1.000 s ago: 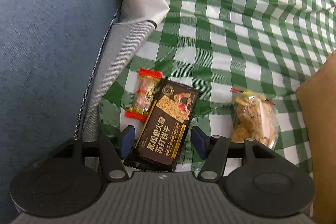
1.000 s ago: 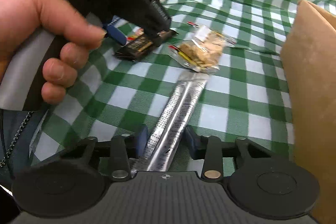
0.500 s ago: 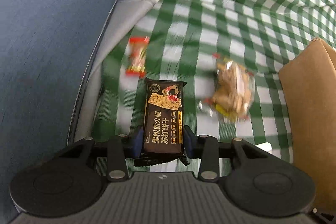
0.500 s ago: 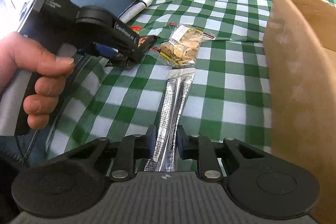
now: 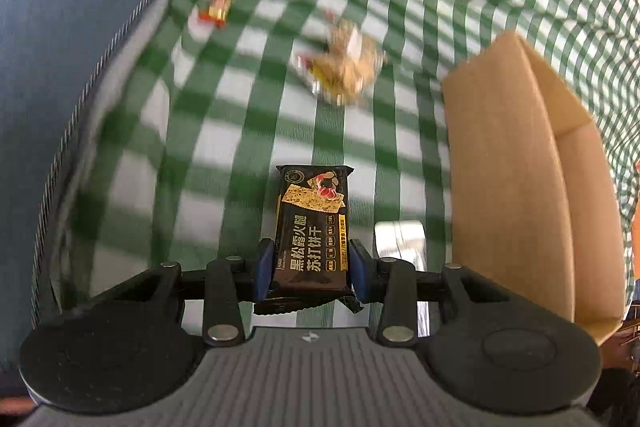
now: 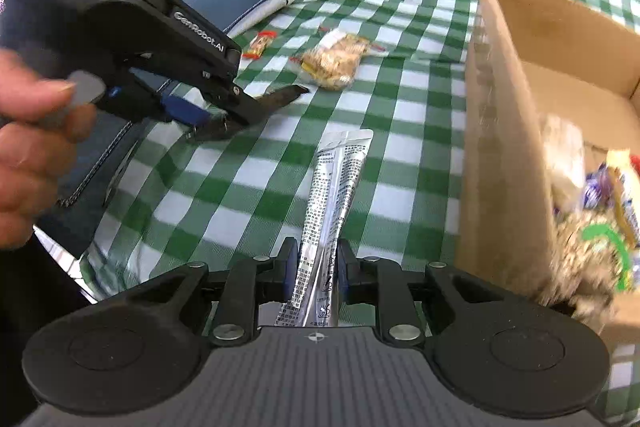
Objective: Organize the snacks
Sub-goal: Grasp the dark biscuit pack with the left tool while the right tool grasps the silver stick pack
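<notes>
Beside the cardboard box (image 6: 508, 163): we had 2 packets pinched, left gripper (image 5: 309, 269) on cracker bar (image 5: 312, 227), right gripper (image 6: 313, 267) on silver sachet (image 6: 332, 211); best carried clear above its rim before release.

Green-and-white check cloth (image 6: 400, 99) over the surface. Cracker packet (image 5: 312, 227): black, gold lettering, red spot near top. Stick pouch (image 6: 332, 203): silver with fine black print. Small candy (image 5: 219, 2): red ends, yellow-orange middle. Clear biscuit bag (image 6: 336, 61): tan contents, red seal strips. Cardboard box (image 6: 504, 163): plain brown. Both grippers: black, blue pads (image 5: 262, 269).
</notes>
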`<state>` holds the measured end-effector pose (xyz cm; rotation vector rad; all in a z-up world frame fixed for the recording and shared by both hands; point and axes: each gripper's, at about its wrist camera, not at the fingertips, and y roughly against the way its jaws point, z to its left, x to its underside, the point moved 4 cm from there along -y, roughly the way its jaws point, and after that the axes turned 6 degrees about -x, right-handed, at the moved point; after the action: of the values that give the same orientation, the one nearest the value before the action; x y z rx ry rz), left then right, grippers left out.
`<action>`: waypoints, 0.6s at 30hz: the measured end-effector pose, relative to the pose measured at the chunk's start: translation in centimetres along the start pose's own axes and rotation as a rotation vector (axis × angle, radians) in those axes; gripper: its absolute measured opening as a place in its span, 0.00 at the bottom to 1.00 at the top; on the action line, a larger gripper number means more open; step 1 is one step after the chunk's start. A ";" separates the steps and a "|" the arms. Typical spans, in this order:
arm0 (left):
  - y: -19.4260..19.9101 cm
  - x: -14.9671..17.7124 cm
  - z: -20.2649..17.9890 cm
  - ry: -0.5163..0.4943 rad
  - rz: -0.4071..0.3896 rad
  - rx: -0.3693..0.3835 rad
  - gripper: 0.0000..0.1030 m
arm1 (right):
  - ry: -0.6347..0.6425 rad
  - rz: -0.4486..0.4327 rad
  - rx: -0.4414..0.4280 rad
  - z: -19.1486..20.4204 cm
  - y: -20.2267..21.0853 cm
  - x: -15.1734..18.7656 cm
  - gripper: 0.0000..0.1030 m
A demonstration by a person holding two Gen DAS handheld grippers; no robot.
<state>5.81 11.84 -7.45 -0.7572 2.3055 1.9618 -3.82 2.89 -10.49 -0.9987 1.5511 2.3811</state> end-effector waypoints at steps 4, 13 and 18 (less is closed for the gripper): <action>-0.8 1.6 -0.1 -0.017 0.031 -0.052 0.42 | 0.010 0.036 -0.010 0.0 -0.5 0.9 0.22; -1.6 1.7 -0.6 -0.084 0.032 -0.087 0.56 | -0.001 0.044 -0.001 -0.4 -0.8 1.4 0.23; -1.9 1.4 -0.6 -0.100 0.020 -0.120 0.56 | 0.011 0.056 -0.004 -0.3 -1.1 1.5 0.27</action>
<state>5.45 10.56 -9.56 -0.6288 2.1649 2.1104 -4.32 2.75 -12.32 -0.9842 1.5994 2.4203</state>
